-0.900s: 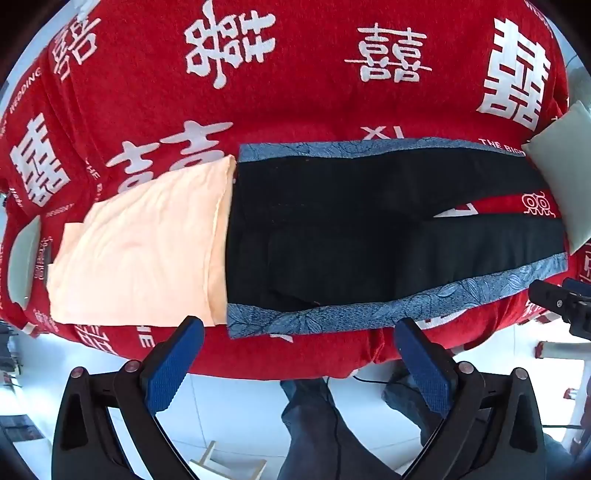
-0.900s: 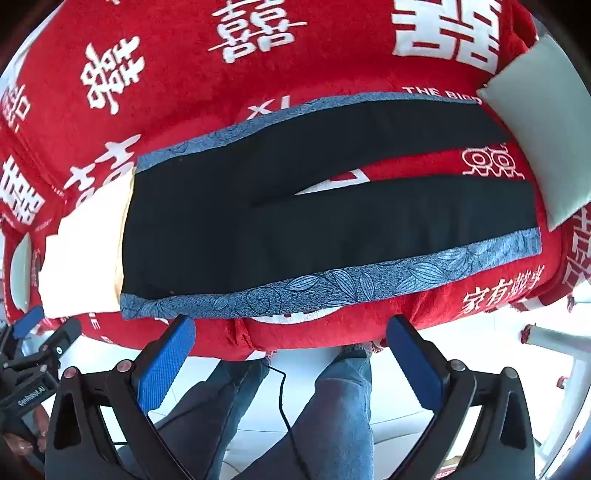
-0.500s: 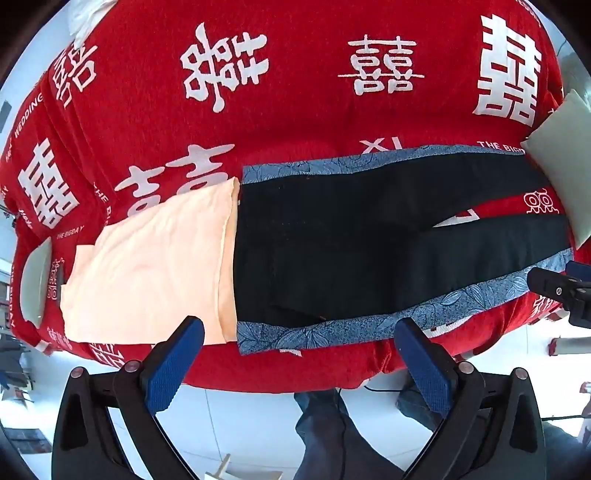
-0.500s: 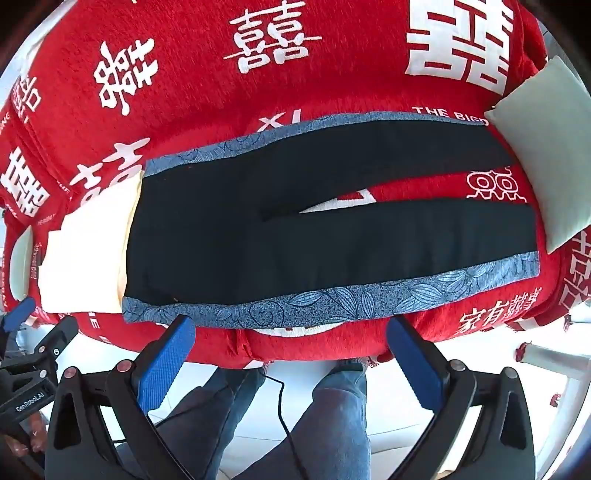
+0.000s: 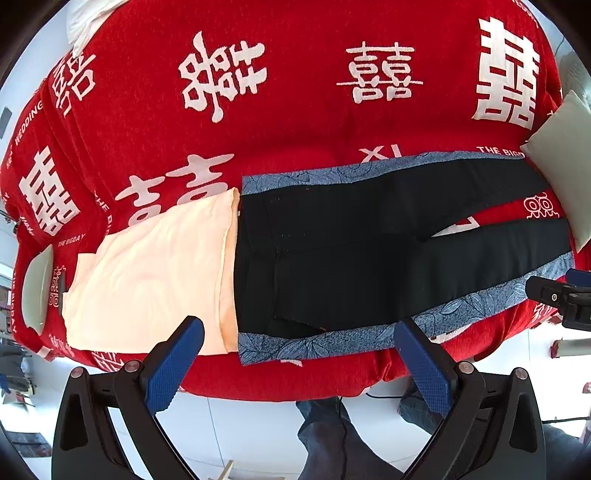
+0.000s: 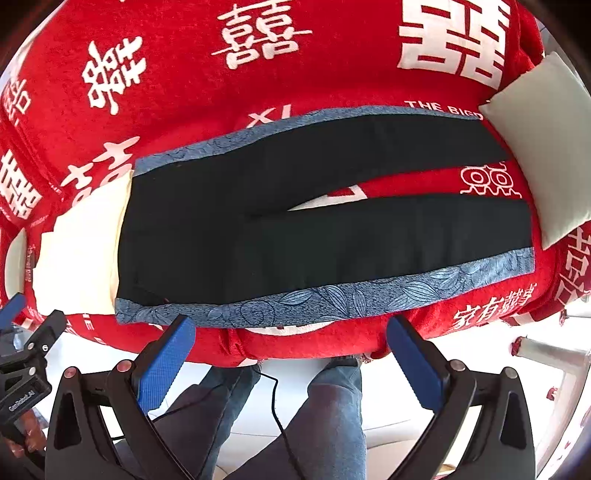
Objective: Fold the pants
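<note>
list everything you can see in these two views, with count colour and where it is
pants: one, black with blue leaf-print side bands, spread flat, legs apart, waist by the cloth
folded cloth: one, pale peach, at the waist end of the pants
red blanket: one, red with white characters, under everything
cushion: one, pale grey-green, by the leg ends
second pale cushion: one, beyond the peach cloth at the blanket's edge
white cloth: one, far corner, mostly cut off
left gripper: black with blue pads, open, empty, above the near edge
right gripper: same, open, empty
person's legs: two, blue jeans, standing on a white floor
</note>
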The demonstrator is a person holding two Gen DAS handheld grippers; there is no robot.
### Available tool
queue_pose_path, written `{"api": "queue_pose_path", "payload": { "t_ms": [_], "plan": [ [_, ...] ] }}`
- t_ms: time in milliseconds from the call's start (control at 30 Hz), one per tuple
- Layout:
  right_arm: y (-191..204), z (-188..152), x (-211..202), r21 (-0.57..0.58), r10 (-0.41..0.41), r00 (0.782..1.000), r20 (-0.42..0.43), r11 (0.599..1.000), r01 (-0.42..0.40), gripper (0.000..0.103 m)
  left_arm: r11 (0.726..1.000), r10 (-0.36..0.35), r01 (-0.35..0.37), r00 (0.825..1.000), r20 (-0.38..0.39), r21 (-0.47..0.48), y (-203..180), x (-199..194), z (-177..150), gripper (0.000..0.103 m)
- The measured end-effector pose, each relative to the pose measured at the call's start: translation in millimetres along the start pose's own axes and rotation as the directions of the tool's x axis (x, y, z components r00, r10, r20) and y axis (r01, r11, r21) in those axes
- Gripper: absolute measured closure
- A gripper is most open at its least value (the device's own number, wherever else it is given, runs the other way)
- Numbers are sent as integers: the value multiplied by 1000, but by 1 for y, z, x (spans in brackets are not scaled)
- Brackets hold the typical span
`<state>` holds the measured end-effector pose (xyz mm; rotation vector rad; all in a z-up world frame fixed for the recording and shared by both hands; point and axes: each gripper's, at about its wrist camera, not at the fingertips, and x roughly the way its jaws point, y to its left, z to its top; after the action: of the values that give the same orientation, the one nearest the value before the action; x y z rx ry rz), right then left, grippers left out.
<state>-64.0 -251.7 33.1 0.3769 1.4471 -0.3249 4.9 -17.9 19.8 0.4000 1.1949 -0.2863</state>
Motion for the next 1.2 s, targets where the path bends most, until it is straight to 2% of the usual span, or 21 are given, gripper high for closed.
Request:
{"api": "queue_pose_path", "payload": {
  "t_ms": [1200],
  "plan": [
    [4, 6, -4, -32, -44, 999, 15, 998, 45, 0, 1000, 1, -1, 1000, -1, 4, -2, 2, 6, 0]
  ]
}}
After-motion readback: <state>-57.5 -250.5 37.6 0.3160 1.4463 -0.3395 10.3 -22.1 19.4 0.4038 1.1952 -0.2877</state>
